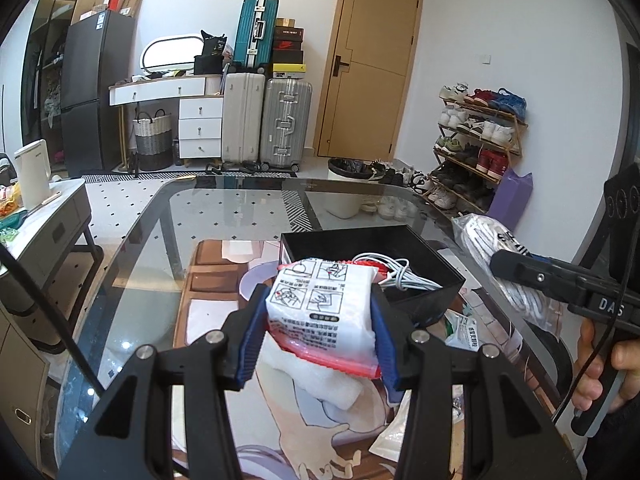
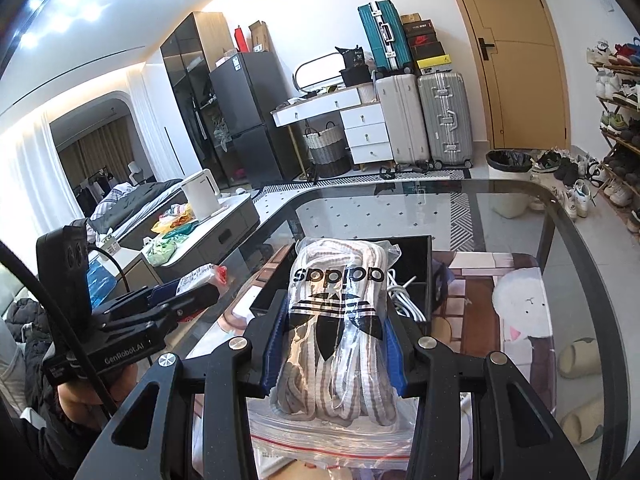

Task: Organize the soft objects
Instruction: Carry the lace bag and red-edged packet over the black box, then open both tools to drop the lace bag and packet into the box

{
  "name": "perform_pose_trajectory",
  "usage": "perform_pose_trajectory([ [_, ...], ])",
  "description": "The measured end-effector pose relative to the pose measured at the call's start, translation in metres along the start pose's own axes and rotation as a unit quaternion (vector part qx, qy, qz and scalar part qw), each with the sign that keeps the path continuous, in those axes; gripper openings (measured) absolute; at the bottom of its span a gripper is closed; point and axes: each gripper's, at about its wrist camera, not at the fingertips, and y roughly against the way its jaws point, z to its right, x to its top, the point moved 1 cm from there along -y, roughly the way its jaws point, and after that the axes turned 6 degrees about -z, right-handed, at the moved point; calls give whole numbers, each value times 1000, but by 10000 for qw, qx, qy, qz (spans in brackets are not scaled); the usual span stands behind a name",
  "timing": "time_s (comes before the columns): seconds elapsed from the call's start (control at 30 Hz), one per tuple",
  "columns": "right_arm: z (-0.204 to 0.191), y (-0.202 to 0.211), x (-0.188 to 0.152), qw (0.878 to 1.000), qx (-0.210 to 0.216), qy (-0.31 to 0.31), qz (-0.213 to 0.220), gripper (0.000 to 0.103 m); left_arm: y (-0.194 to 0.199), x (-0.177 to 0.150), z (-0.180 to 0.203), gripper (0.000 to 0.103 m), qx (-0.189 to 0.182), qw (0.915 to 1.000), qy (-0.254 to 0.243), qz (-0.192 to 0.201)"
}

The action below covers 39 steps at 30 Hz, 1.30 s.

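My left gripper [image 1: 320, 332] is shut on a white soft packet with printed diagrams and a red edge [image 1: 320, 312], held above the glass table just short of the black box [image 1: 424, 280]. My right gripper [image 2: 334, 348] is shut on a clear bag of striped laces with an adidas logo [image 2: 340, 320], held above the table in front of the same black box [image 2: 416, 264]. The box holds a coil of white cable [image 1: 400, 276]. The bag of laces also shows in the left wrist view [image 1: 504, 264], and the white packet in the right wrist view [image 2: 198, 278].
A printed mat [image 1: 208, 280] lies on the glass table [image 1: 152, 240]. A folded white cloth [image 1: 320, 384] and small packets [image 1: 460, 328] lie on it. A zip bag [image 2: 320, 436] lies under the right gripper. A side table with a kettle [image 1: 32, 176] stands to the left.
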Motion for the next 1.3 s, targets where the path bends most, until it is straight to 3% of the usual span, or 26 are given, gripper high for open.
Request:
perform_pose_trajectory([
  [0.5, 16, -38, 30, 9995, 75, -209, -245, 42, -25, 20, 14, 47, 111, 9999, 24, -17],
  [0.9, 35, -86, 48, 9975, -36, -402, -584, 42, -71, 33, 30, 48, 274, 9991, 113, -289],
  [1.0, 35, -93, 46, 9979, -39, -311, -567, 55, -80, 35, 32, 51, 360, 9986, 157, -342],
  [1.07, 35, -90, 44, 9987, -66, -287, -422, 77, -83, 35, 32, 56, 416, 9983, 152, -366],
  [1.1, 35, -87, 43, 9989, -76, -280, -361, 80, -84, 35, 32, 58, 407, 9984, 139, -367],
  [1.2, 35, -76, 39, 9994, -138, -178, -257, 85, -82, 32, 32, 71, 351, 9987, 113, -342],
  [1.27, 35, -69, 35, 9994, -206, -141, -224, 96, -79, 29, 31, 89, 287, 9990, 109, -321],
  [1.3, 35, -63, 32, 9994, -216, -136, -228, 99, -76, 28, 30, 93, 266, 9991, 120, -301],
])
